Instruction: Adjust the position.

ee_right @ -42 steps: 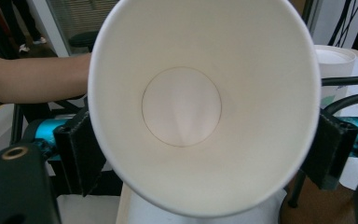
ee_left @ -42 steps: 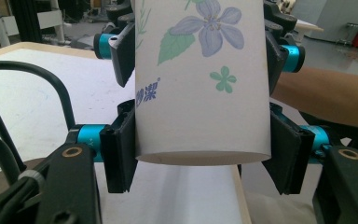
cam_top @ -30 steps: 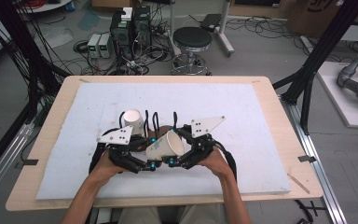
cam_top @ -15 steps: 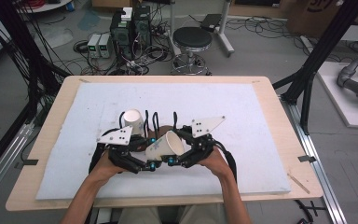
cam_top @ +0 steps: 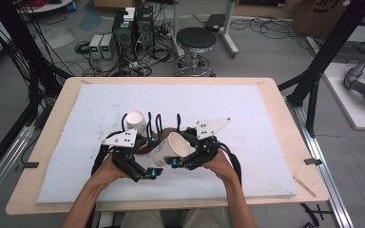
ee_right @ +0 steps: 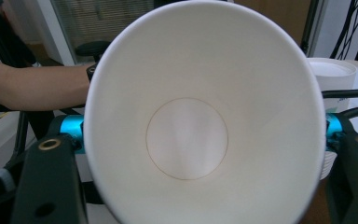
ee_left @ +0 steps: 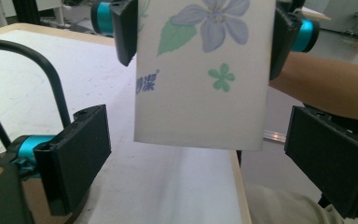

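Paper cup (cam_top: 168,148) lies sideways, clamped between the right gripper (cam_top: 173,159) fingers, over the white-padded counter (cam_top: 266,123); a stool (cam_top: 196,40) stands beyond. Left gripper (ee_left: 205,163) fingers gape wide below the cup (ee_left: 200,70). Right gripper view: empty cup interior (ee_right: 186,140). Nothing has shifted.

You worked under even, bright overhead light; the white counter (cam_top: 266,123) showed no harsh glare and only soft shadows under your hands. The high view was slightly soft and grainy. In the right gripper view the paper cup (ee_right: 200,121) sat too close, mildly blurred; backgrounds in both gripper views were out of focus.
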Demonstrator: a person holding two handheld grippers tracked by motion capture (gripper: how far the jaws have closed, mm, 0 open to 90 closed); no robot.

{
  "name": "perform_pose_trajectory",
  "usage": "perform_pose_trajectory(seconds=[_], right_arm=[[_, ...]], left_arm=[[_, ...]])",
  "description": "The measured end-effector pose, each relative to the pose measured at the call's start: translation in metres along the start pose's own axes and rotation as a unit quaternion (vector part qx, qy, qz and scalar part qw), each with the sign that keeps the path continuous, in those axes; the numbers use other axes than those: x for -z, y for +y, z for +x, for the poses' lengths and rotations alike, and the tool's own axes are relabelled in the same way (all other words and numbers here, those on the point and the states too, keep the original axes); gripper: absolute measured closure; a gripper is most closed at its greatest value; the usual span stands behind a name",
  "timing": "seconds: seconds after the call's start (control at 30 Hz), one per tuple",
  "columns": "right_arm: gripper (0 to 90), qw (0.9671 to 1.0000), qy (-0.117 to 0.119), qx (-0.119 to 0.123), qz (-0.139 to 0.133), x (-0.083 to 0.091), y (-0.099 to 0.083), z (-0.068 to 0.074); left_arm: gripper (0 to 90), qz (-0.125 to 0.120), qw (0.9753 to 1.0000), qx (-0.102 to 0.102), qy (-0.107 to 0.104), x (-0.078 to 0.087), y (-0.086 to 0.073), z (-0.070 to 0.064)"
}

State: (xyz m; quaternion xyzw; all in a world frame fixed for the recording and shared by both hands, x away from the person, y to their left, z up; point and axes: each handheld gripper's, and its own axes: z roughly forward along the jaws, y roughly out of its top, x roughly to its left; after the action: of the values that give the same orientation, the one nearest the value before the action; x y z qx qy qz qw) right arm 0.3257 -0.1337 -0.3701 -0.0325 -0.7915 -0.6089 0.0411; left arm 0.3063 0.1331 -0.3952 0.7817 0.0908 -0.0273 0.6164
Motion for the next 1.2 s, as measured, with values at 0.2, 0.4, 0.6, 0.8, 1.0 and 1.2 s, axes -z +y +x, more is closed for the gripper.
perform_pose_trajectory(seconds=[0.2,0.4,0.6,0.8,1.0,1.2], right_arm=[[28.0,1.0000,-0.001,0.002,-0.001,0.001,0.001,0.000],[28.2,1.0000,-0.001,0.003,-0.004,0.001,0.001,0.001],[28.2,1.0000,-0.001,0.004,-0.002,0.002,0.001,0.002],[28.3,1.0000,-0.003,0.004,-0.003,0.002,0.001,0.002],[28.3,0.9999,-0.010,0.003,0.002,0.005,0.002,0.003],[28.3,0.9997,-0.021,0.004,0.007,0.009,0.001,0.004]], left_arm=[[7.1,0.000,1.0000,0.000,0.001,0.000,0.000,0.000],[7.0,0.003,1.0000,-0.002,0.000,0.000,0.001,-0.001],[7.1,0.006,1.0000,-0.002,0.001,0.000,0.001,-0.001],[7.0,0.022,0.9997,-0.001,0.007,0.002,0.001,-0.002],[7.1,0.056,0.9980,-0.009,0.026,0.010,0.000,-0.006],[7.1,0.071,0.9966,-0.012,0.040,0.022,-0.002,-0.008]])
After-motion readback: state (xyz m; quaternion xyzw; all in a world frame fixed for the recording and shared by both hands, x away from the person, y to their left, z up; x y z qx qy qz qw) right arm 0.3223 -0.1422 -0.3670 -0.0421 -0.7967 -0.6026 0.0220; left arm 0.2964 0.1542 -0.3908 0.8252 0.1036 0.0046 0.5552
